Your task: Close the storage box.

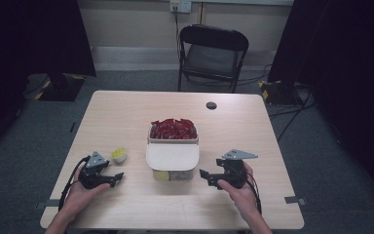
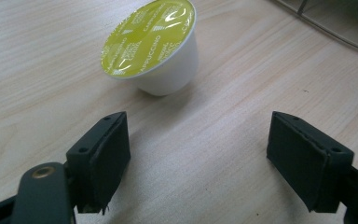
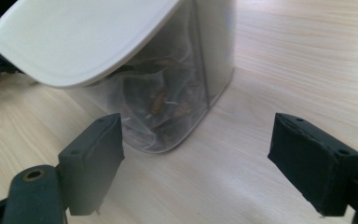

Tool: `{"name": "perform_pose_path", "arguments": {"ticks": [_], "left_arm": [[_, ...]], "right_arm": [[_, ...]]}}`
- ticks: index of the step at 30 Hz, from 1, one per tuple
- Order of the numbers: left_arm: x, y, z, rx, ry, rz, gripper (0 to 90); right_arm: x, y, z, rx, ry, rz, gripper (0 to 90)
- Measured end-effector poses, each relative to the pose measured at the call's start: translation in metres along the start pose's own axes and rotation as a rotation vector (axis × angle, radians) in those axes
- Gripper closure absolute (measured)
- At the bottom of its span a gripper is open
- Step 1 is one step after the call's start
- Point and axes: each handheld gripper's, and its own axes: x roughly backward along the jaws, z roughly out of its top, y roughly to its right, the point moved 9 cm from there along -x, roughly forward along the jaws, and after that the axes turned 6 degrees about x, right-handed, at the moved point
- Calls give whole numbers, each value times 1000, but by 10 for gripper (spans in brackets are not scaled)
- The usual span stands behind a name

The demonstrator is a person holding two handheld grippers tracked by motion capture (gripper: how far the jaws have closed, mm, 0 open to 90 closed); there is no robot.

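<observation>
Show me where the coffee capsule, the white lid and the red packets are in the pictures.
coffee capsule [image 2: 149,39]: left gripper view, on its yellow-green foil top.
white lid [image 1: 172,157]: high view, middle of its flat top.
red packets [image 1: 173,128]: high view, on the heap in the far compartment.

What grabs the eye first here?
The clear container mid-table, its white lid over the near part and red packets showing behind. Left of it a capsule with a yellow-green top sits just ahead of the open left gripper; the open right gripper points at the container.
</observation>
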Motion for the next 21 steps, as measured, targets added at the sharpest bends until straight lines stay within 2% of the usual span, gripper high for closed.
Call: {"name": "perform_pose_path", "arguments": {"ticks": [12, 21], "left_arm": [[-1, -1, 1, -3, 1, 2, 202], [-1, -1, 1, 5, 1, 3, 199]], "right_arm": [[19, 39, -5, -28, -1, -92, 161], [22, 79, -20, -90, -17, -174, 161]]}}
